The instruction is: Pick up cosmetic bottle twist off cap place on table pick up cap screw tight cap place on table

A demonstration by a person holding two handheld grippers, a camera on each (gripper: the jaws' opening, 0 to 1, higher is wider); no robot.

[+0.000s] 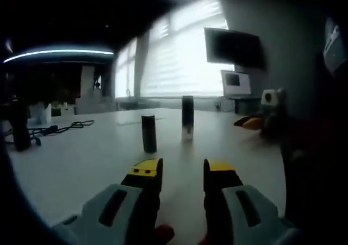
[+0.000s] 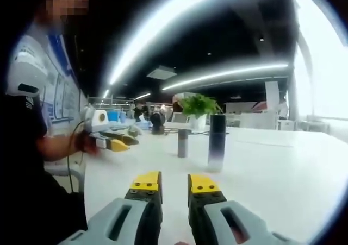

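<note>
A tall dark cosmetic bottle (image 1: 187, 117) with a pale lower part stands upright on the white table (image 1: 81, 163). A shorter dark cylinder (image 1: 148, 133), apparently the cap, stands upright just left of it and nearer. My left gripper (image 1: 182, 171) is open and empty, a short way in front of both. In the right gripper view the bottle (image 2: 217, 142) stands to the right of the cap (image 2: 182, 143). My right gripper (image 2: 175, 184) is open with nothing between its jaws, short of the bottle. The right gripper (image 1: 254, 122) enters the left view; the left gripper (image 2: 112, 142) is off to the left.
A black cable (image 1: 70, 127) and a dark upright object (image 1: 20, 131) lie at the table's left. A wall screen (image 1: 234, 46) and a small monitor (image 1: 236, 83) stand beyond. A potted plant (image 2: 198, 106) sits past the bottle. A person's arm (image 2: 54, 147) reaches in.
</note>
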